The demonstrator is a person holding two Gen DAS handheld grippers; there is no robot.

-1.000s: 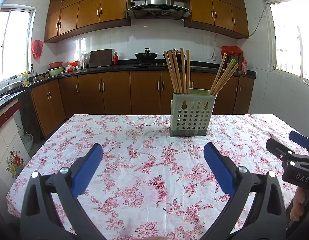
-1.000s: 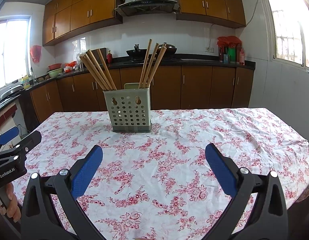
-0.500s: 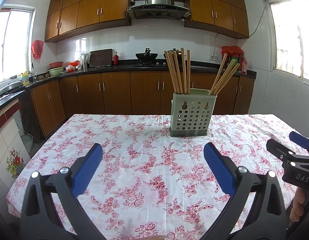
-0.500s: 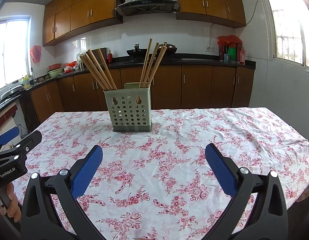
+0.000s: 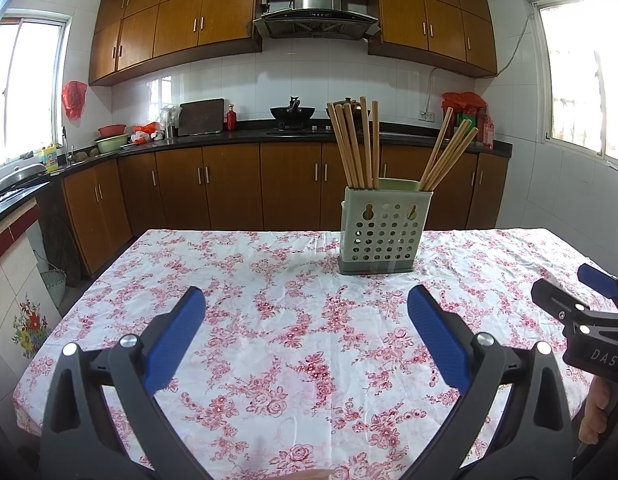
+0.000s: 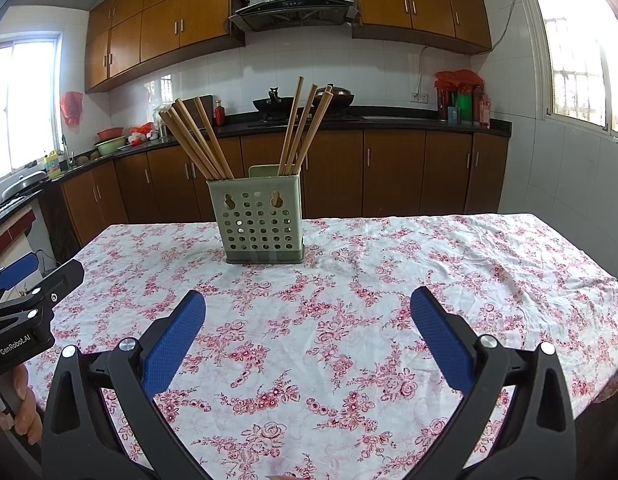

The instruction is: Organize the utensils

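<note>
A pale green perforated utensil holder (image 5: 383, 232) stands upright on the table with the floral cloth (image 5: 269, 320). Wooden chopsticks stand in it in two bunches, a left bunch (image 5: 355, 144) and a right bunch (image 5: 449, 156). The holder also shows in the right wrist view (image 6: 259, 220), with its chopsticks (image 6: 197, 140). My left gripper (image 5: 307, 320) is open and empty, well short of the holder. My right gripper (image 6: 309, 320) is open and empty, also short of it. Each gripper shows at the edge of the other's view, the right gripper (image 5: 585, 316) and the left gripper (image 6: 25, 304).
Brown kitchen cabinets (image 5: 229, 184) and a dark counter with a wok (image 5: 293, 114) stand behind the table. A range hood (image 5: 315, 12) hangs above. Windows are at left and right. The table's right edge (image 6: 613, 320) drops off near my right gripper.
Both views have crept slightly toward the holder. The grippers remain open and nothing was taken hold of.
</note>
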